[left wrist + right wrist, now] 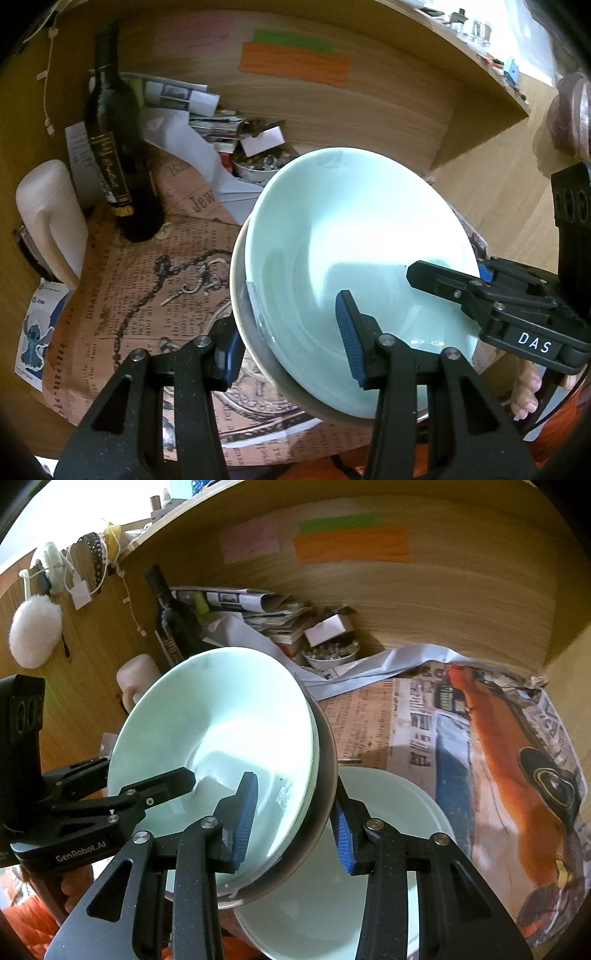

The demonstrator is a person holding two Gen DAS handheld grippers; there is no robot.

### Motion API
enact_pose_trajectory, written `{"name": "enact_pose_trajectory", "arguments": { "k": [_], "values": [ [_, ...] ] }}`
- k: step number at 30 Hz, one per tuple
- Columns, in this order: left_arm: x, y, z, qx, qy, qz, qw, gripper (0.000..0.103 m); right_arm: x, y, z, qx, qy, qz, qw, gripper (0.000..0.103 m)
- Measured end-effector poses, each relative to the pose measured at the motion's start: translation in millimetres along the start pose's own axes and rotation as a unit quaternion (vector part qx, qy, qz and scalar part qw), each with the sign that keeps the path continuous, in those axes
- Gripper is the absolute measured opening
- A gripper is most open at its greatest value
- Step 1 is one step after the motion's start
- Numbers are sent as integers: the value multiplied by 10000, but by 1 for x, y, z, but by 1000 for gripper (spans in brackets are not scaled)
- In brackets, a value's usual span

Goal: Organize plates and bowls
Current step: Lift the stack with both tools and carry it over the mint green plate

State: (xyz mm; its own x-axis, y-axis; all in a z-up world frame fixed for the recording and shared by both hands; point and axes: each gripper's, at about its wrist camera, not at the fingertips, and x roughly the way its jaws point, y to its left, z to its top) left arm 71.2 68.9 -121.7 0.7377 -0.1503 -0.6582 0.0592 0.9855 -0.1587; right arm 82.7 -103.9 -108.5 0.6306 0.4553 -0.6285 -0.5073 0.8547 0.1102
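Observation:
A pale green bowl (351, 229) sits nested in a grey bowl (240, 306), and the pair is held tilted above the newspaper-covered surface (147, 295). My left gripper (291, 347) is shut on the near rim of the stack, one blue pad inside and one outside. My right gripper (450, 269) clamps the opposite rim. In the right wrist view the right gripper (293, 827) pinches the green bowl (221, 716) and the grey bowl (327, 760) together, and the left gripper (144, 771) holds the far rim. Another pale bowl (399, 812) lies on the newspaper below.
A dark wine bottle (114, 147) and a white plastic jug (51, 218) stand at the left. A small bowl of odds and ends (258, 166) and piled papers (207, 122) sit against the wooden back wall (369, 110). A person's toes (528, 391) show at the lower right.

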Motion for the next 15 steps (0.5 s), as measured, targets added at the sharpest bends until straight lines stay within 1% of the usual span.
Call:
{"name": "enact_pose_trajectory", "arguments": {
  "k": [15],
  "values": [
    [12,-39,-4,264,120,-252,9993,46,-24,-28,-20,265,-87,-257,9993,34]
  ]
}}
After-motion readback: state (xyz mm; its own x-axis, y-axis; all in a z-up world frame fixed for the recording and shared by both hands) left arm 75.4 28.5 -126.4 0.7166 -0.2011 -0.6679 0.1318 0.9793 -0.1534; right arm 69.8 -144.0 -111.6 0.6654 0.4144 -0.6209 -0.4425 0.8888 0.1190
